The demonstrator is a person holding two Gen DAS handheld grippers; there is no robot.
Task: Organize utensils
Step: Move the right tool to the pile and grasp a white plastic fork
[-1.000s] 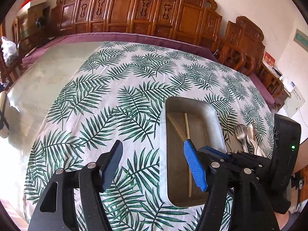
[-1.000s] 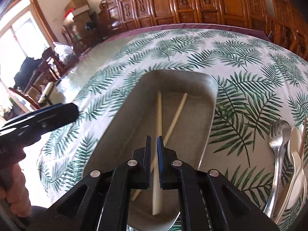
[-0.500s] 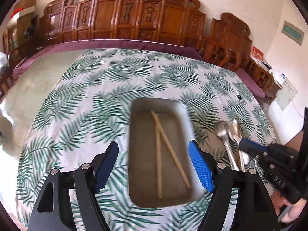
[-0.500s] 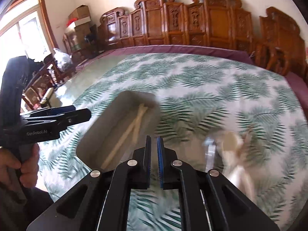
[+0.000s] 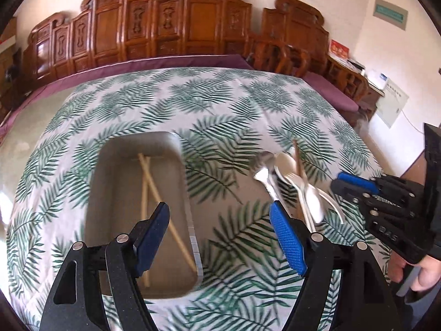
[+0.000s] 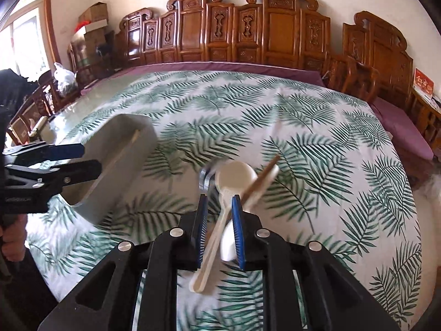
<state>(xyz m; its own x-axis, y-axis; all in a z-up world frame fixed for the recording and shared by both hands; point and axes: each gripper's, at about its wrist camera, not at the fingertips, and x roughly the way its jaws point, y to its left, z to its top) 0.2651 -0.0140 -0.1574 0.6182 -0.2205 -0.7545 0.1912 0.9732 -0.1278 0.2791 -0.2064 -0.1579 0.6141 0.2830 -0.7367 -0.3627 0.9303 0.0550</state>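
Observation:
A grey metal tray (image 5: 184,193) lies on the leaf-print tablecloth and holds two pale chopsticks (image 5: 146,179). To its right is a pile of utensils: a metal fork (image 5: 263,176), white plastic spoons (image 5: 286,165) and a brown chopstick (image 5: 297,157). My left gripper (image 5: 220,229) is open and empty, hovering over the tray's near right corner. My right gripper (image 6: 219,215) is open, with its fingers on either side of the handle of a white spoon (image 6: 234,175) in the pile. The tray (image 6: 121,143) shows at the left in the right wrist view.
The tablecloth (image 6: 275,115) covers a large table with a purple-edged far side. Carved wooden chairs (image 6: 248,27) line the wall behind. A box stack (image 6: 93,19) and a window are at the far left. A person's hand (image 5: 424,273) holds the right gripper.
My right gripper swung from over the tray to the utensil pile and opened around a white spoon's handle. My left gripper shifted right, staying open.

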